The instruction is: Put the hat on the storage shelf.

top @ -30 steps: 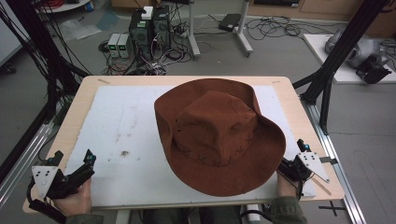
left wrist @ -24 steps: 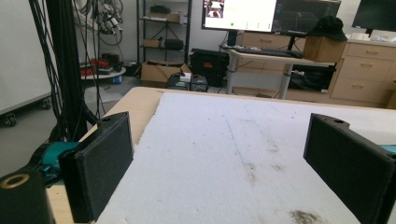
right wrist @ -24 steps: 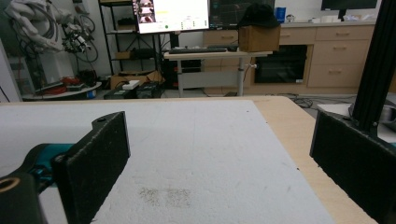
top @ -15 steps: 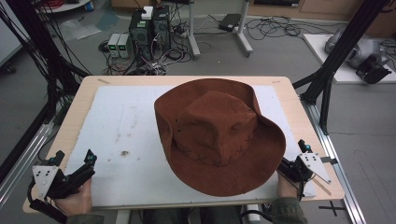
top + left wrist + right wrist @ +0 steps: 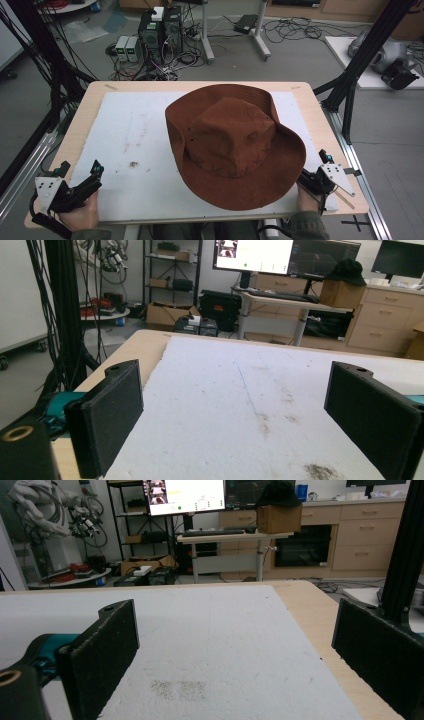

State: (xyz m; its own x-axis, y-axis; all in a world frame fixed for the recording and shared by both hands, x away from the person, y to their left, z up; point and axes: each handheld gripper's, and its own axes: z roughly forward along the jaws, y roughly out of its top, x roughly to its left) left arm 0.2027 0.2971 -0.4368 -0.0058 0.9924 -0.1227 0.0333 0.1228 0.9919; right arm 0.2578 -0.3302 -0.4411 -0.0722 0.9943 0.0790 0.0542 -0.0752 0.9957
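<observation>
Big brown hat [image 5: 235, 147] lying crown-up on the white mat [image 5: 125, 130], brim spread wide, crown dented and creased. Sits right of centre, well apart from the left gripper [image 5: 82, 180] and close to the right gripper [image 5: 312, 175], near brim edge just beside that gripper's jaws; touching or not, hard to say from above.

Left gripper down at the near left corner of the table [image 5: 90, 95], held in a hand [image 5: 82, 215], jaws standing wide apart and clamped on nothing. Grey plate [image 5: 46, 189] on top. Through the left gripper view [image 5: 240, 430], two black pads [image 5: 107, 415] far apart with bare mat [image 5: 240, 390] between, a few dark smudges [image 5: 317, 471] ahead of the right-hand pad, wooden table edge [image 5: 142, 345] off to the left.

Right gripper at the near right edge, held in the other hand [image 5: 302, 200], green sleeve [image 5: 307, 227] behind it, grey plate [image 5: 337, 177] tilted outward. Jaws spread wide too, gripping nothing. From the right gripper view [image 5: 235, 665], black pads [image 5: 102, 655] well apart, mat [image 5: 210, 630] running ahead between them, a faint grey patch [image 5: 180, 689] just in front, bare wood [image 5: 310, 615] to the right.

Small dark stain [image 5: 133, 163] on the mat between left gripper and hat, nearer the gripper's side. Beyond the table: floor with cables and boxes [image 5: 160, 35], desk with a monitor [image 5: 184, 495] far ahead of both grippers.
</observation>
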